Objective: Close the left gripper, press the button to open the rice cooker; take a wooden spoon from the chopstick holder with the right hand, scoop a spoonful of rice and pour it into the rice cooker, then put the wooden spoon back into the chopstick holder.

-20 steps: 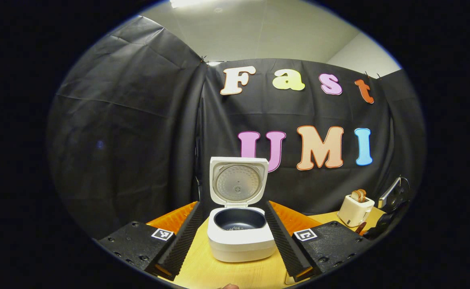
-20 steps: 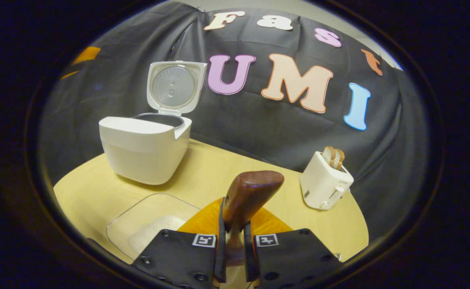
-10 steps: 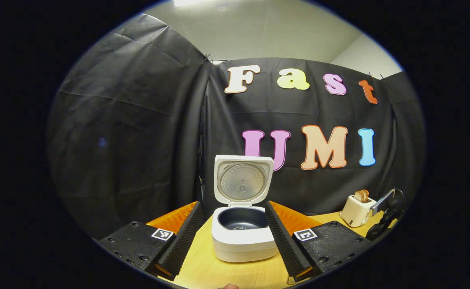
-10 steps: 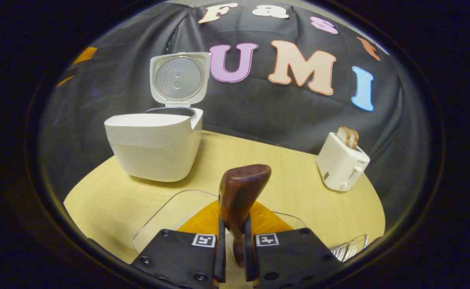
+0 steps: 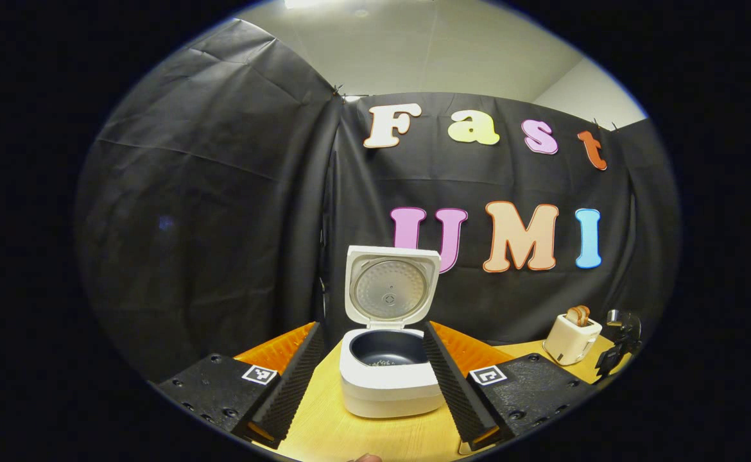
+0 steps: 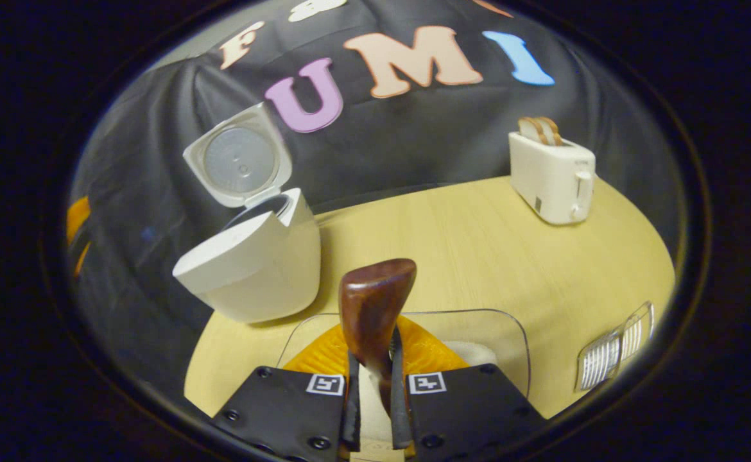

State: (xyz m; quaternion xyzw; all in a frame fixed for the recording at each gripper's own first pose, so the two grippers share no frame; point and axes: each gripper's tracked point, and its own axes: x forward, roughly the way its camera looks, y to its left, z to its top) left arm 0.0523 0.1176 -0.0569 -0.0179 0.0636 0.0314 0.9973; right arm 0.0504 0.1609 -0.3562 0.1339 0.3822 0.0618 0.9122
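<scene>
The white rice cooker (image 5: 385, 385) stands with its lid (image 5: 390, 292) up, and a few grains lie in its dark pot (image 5: 385, 351). My left gripper (image 5: 371, 333) is open in front of it, one finger on either side, touching nothing. My right gripper (image 6: 373, 362) is shut on the handle of the dark wooden spoon (image 6: 375, 298), whose bowl points forward over a clear container (image 6: 510, 327) of white rice (image 6: 478, 351). The rice cooker (image 6: 257, 263) sits tilted at the left of the right gripper view. The right gripper (image 5: 616, 346) is small at the far right of the left gripper view.
A white toaster (image 6: 552, 170) with bread slices stands at the back right of the pale wooden table (image 6: 452, 244); the toaster (image 5: 571, 337) also appears in the left gripper view. A ribbed see-through holder (image 6: 613, 346) sits by the table's right edge.
The right gripper view has rolled, so the cooker and table now look tilted, and the spoon sits farther over the rice container. The left gripper has barely moved.
</scene>
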